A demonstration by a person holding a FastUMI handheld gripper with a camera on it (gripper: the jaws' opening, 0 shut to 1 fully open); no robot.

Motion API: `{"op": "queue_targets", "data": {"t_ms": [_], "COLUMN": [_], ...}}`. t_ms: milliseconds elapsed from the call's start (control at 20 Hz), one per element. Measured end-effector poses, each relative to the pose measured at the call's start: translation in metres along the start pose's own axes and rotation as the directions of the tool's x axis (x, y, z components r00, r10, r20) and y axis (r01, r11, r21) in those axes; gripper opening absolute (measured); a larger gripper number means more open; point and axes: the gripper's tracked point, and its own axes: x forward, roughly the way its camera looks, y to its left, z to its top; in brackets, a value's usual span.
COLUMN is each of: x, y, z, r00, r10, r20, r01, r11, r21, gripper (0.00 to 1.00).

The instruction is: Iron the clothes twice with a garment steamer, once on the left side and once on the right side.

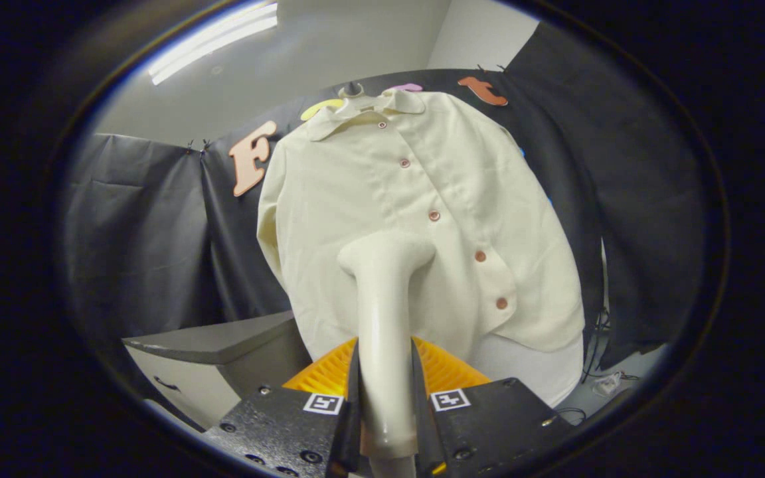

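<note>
Tongs (386, 372) grip steamer (386, 292) against hanging shirt (422, 199).

Garment steamer (386, 312): cream, glossy handle, upright, widening to a flat head at top. Clamped between both fingers of the gripper (386, 398), one pressing on each side of the handle. Head touching or just in front of the shirt (422, 219), left of the button placket, about mid-height; contact not determinable. Shirt: cream, collared, buttoned with small reddish buttons, hung on a hanger (352, 89) against the booth wall, front facing out, hem loose.
</note>
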Motion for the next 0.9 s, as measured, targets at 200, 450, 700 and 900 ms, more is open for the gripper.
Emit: {"op": "queue_targets", "data": {"t_ms": [200, 450, 700, 900], "x": [-0.013, -0.03, -0.051, -0.063], "y": [-0.012, -0.023, -0.035, -0.043], "z": [-0.03, -0.065, -0.105, -0.126], "r00": [0.999, 0.996, 0.99, 0.986], "r10": [0.004, 0.021, 0.02, 0.013], "r20": [-0.041, -0.085, -0.136, -0.167], "r01": [-0.004, -0.018, -0.009, 0.007], "r11": [1.0, 0.999, 0.996, 0.993], "r21": [0.001, 0.046, 0.085, 0.119], "gripper": [0.33, 0.33, 0.34, 0.34]}}
